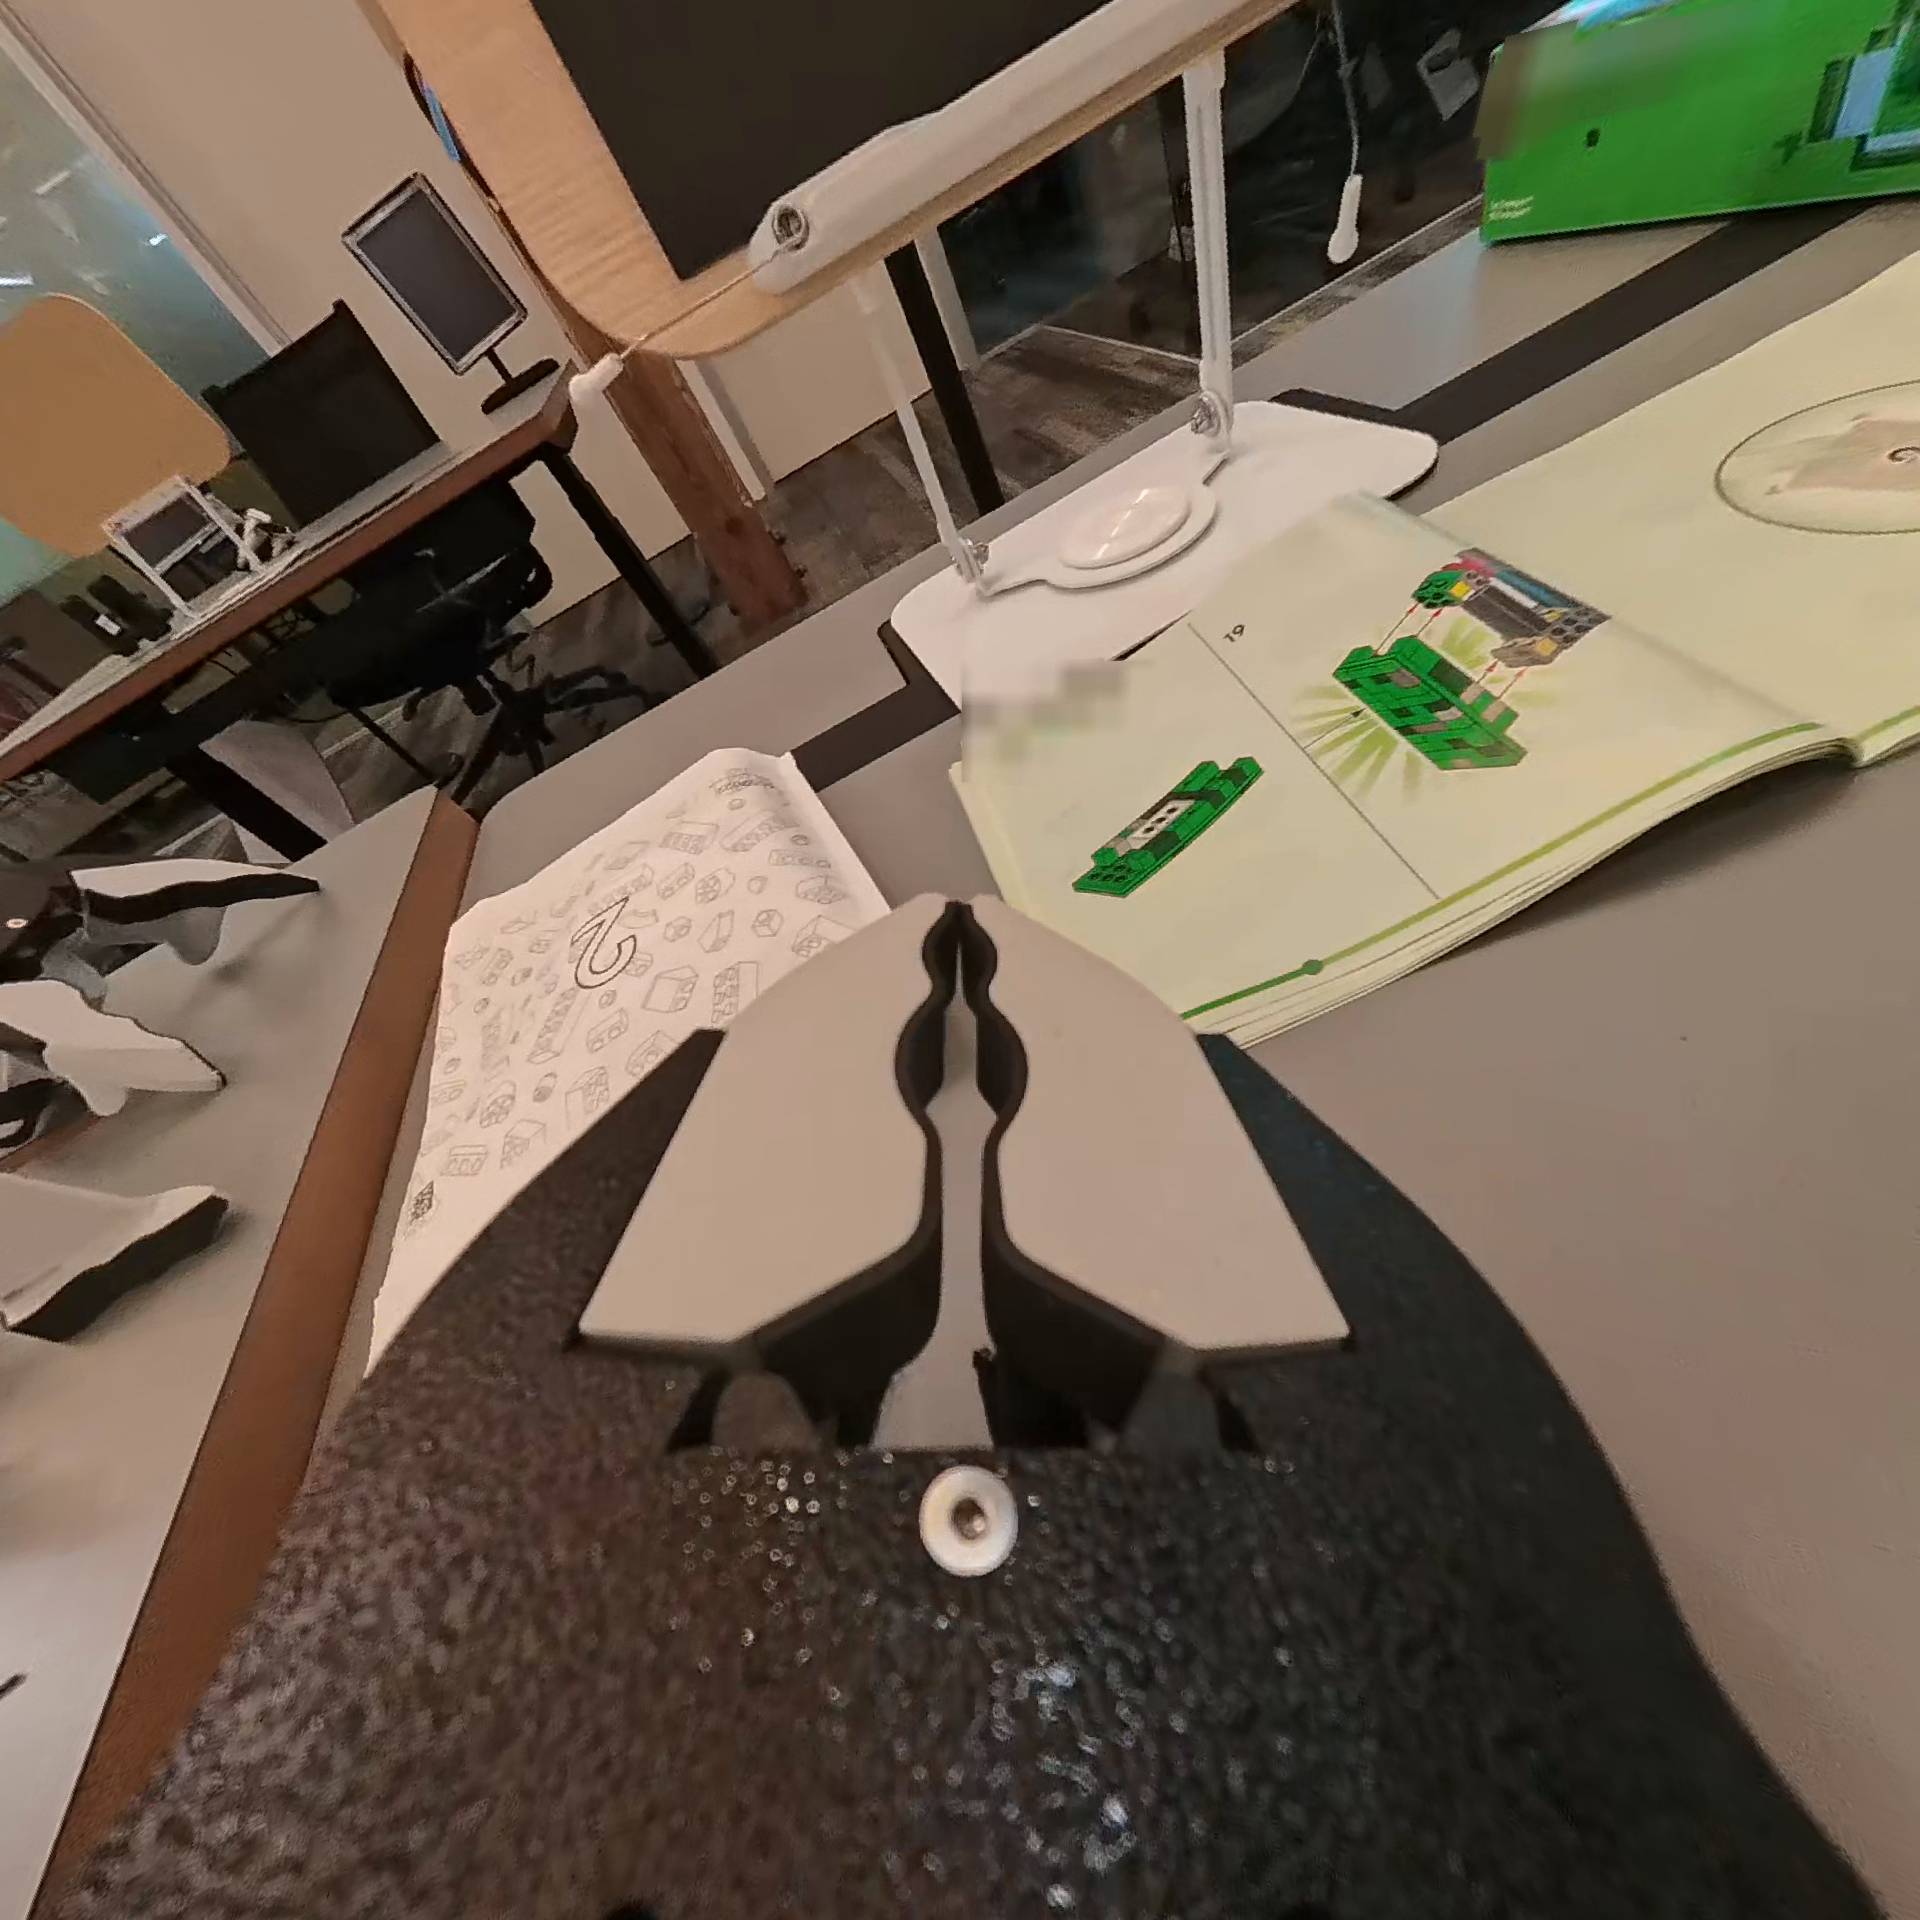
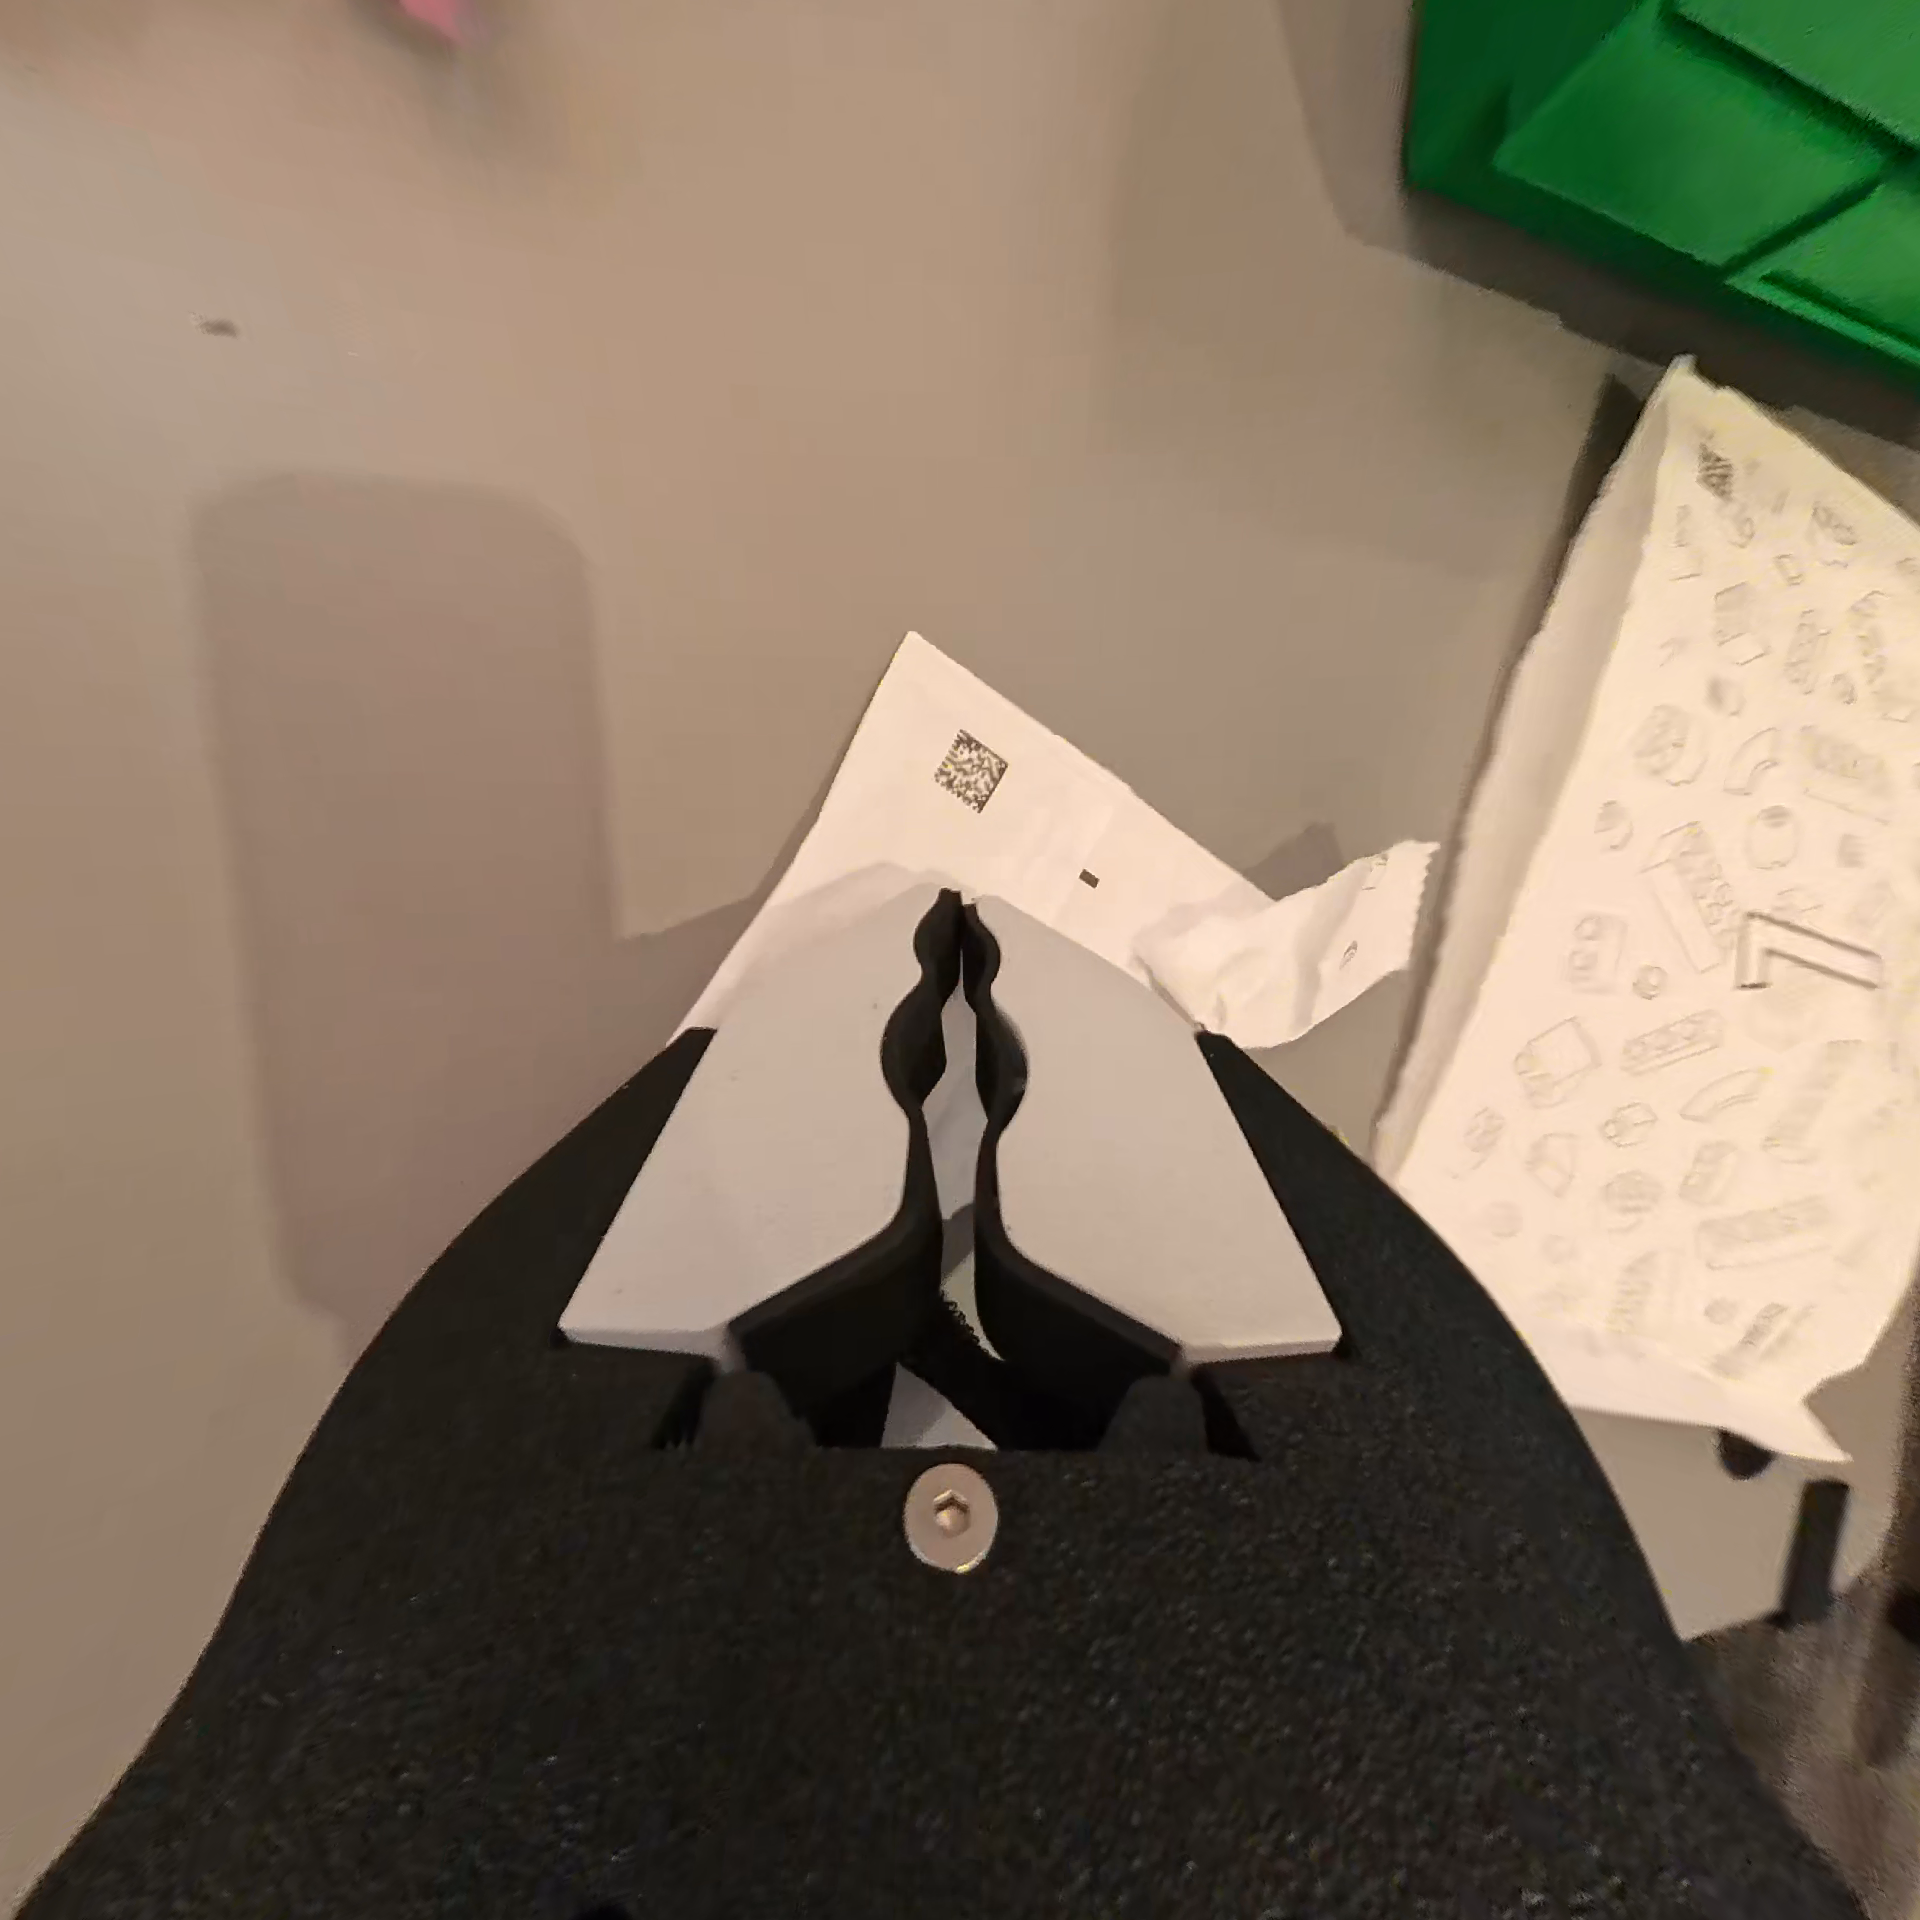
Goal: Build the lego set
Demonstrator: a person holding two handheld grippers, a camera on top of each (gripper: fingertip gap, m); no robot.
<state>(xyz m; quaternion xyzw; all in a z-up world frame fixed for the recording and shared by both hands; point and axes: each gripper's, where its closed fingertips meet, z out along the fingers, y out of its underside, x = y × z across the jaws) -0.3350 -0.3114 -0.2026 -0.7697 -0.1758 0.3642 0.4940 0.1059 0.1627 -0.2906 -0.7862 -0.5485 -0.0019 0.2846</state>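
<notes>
Lego parts are not visible loose anywhere; what shows of the set are paper bags, the manual and the box. Grey worktop [image 1: 1558,1195] carries everything. On it, in the left wrist view, the green box [image 1: 1704,114] stands at the far right, the open manual [image 1: 1351,831] lies ahead on a build step, a white lamp base [image 1: 1164,499] sits behind it, and a printed paper bag [image 1: 644,997] lies flat just left of the left tool [image 1: 962,914].

In the right wrist view, another printed bag [image 2: 1704,935] lies to the right, apparently on a raised white stand, near the box [image 2: 1683,156]. A torn bag [image 2: 1039,821] is at the right tool [image 2: 958,906].

The step in hand looks like opening or emptying that torn bag. To do it well, grip near the torn edge, steady the other end with the left tool, and tip low over the worktop so pieces do not scatter.

The left tool is closed and empty, its tips meeting above the worktop. The right tool is closed to a sliver, pinching the torn bag's paper between its fingers.
</notes>
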